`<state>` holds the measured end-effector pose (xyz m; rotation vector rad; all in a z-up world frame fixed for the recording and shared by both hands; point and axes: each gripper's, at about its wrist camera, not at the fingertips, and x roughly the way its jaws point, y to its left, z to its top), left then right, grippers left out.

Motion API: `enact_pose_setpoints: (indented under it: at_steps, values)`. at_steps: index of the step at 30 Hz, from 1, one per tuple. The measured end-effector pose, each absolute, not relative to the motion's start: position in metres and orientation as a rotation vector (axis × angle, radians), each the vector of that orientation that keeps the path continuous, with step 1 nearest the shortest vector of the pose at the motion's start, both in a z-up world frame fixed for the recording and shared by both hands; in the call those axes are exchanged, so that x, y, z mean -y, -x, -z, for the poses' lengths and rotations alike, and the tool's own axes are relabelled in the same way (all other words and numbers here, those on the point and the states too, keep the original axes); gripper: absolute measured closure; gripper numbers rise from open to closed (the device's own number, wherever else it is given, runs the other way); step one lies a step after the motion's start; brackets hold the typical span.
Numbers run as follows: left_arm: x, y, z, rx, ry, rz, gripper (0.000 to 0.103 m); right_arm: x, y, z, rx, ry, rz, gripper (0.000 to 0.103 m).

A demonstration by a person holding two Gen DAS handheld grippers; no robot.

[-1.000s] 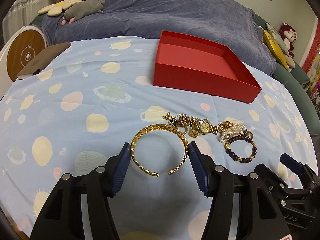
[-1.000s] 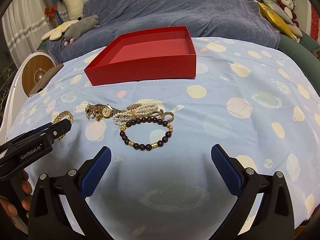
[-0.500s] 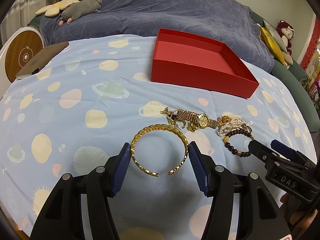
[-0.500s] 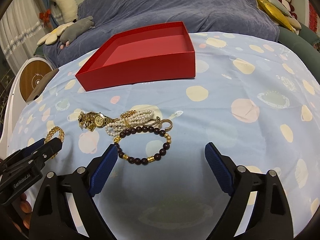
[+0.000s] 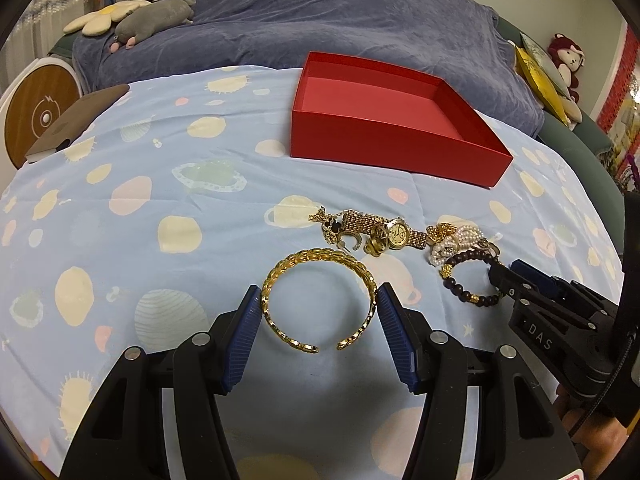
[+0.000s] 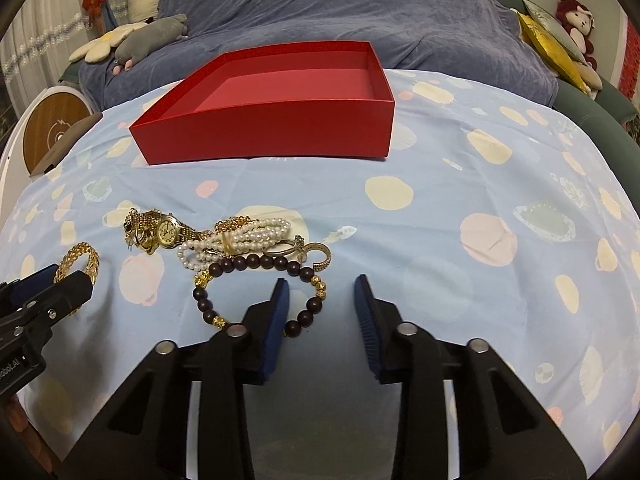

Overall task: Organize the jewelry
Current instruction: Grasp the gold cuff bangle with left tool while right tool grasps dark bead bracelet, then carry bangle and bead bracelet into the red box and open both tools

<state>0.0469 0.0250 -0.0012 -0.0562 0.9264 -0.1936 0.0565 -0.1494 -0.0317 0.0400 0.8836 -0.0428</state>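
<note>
My left gripper (image 5: pixel 318 296) is shut on a gold cuff bangle (image 5: pixel 320 258), its blue pads pressed on both sides, low over the planet-print cloth. My right gripper (image 6: pixel 320 292) is closing. The right arc of a dark bead bracelet (image 6: pixel 208 304) lies between its jaws, the left pad stands inside the loop, and the right pad is clear of the beads. Just behind lie a pearl bracelet (image 6: pixel 240 236), a gold watch (image 6: pixel 167 232) and small rings (image 6: pixel 320 256). An open red box (image 6: pixel 272 132) stands empty further back. The left wrist view shows the right gripper (image 5: pixel 520 280) at the bead bracelet (image 5: pixel 460 288).
A brown flat book-like thing (image 5: pixel 76 120) and a round wooden-faced device (image 5: pixel 36 116) sit at the far left edge. A blue blanket (image 5: pixel 320 20) with plush toys rises behind the box. A hand (image 5: pixel 592 432) shows at the lower right.
The right gripper's jaws have narrowed from wide open and it has come forward and down onto the bead bracelet. The left gripper still holds the gold bangle and has barely moved.
</note>
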Motion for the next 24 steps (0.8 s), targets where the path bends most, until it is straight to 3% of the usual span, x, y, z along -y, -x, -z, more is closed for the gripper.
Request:
enact_pose_setpoints:
  at_steps: [1, 4, 16, 24]
  values:
    - [-0.025, -0.047, 0.001, -0.926, 0.056, 0.193, 0.046, 0.15, -0.056, 0.031, -0.886, -0.042, 0.039, 0.091]
    - [-0.024, -0.047, 0.001, -0.925, 0.057, 0.193, 0.046, 0.153, -0.054, 0.03, -0.893, -0.068, 0.027, 0.096]
    - [-0.017, -0.038, -0.018, -0.885, 0.054, 0.207, 0.046, 0.166, -0.031, -0.013, -0.823, -0.193, -0.066, 0.096]
    - [-0.007, -0.076, -0.071, -0.842, 0.037, 0.267, 0.046, 0.171, -0.071, -0.071, -0.769, -0.164, -0.138, 0.096]
